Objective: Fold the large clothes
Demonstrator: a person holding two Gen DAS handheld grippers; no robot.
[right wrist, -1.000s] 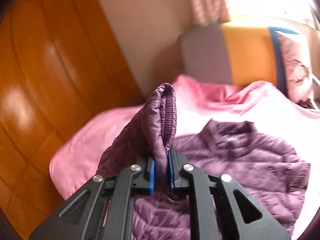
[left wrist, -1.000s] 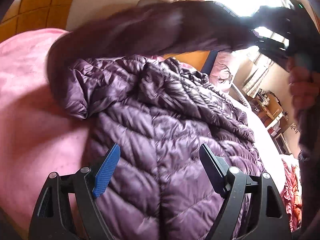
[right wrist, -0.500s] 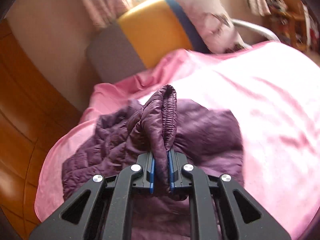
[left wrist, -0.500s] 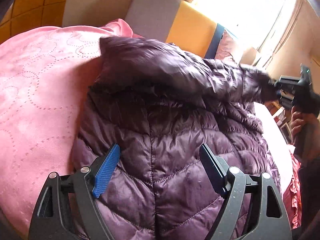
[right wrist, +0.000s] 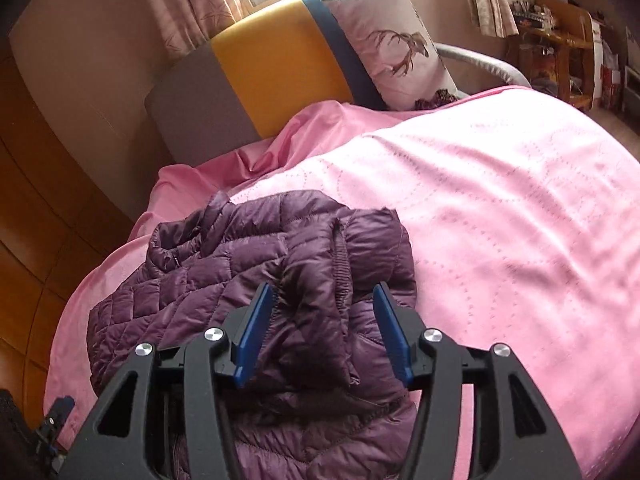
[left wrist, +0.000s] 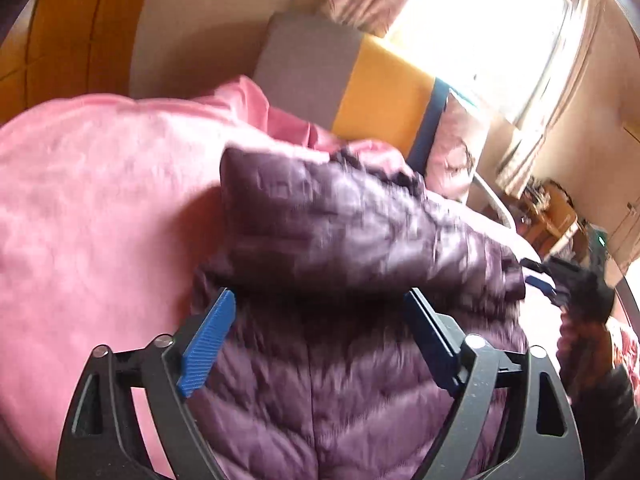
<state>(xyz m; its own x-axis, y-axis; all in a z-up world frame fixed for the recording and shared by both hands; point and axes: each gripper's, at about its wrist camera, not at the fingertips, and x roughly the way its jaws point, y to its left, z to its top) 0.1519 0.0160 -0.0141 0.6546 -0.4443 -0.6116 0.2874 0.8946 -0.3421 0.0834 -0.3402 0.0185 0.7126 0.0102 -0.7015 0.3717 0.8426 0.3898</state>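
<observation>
Since a second ago the sleeve (right wrist: 320, 300) has come down across the coat (left wrist: 340, 380) on the pink bed (right wrist: 500, 200), the right gripper (right wrist: 322, 328) is opening and letting go, the left gripper (left wrist: 316, 344) hovers open at 6 o'clock, and I think the next fold needs a fresh grab.

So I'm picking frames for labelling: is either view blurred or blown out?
Left wrist view: the purple jacket is motion-smeared and the window is blown out white. Right wrist view: sharp, jacket quilting crisp, evenly lit; fisheye bending at both views' edges.
</observation>
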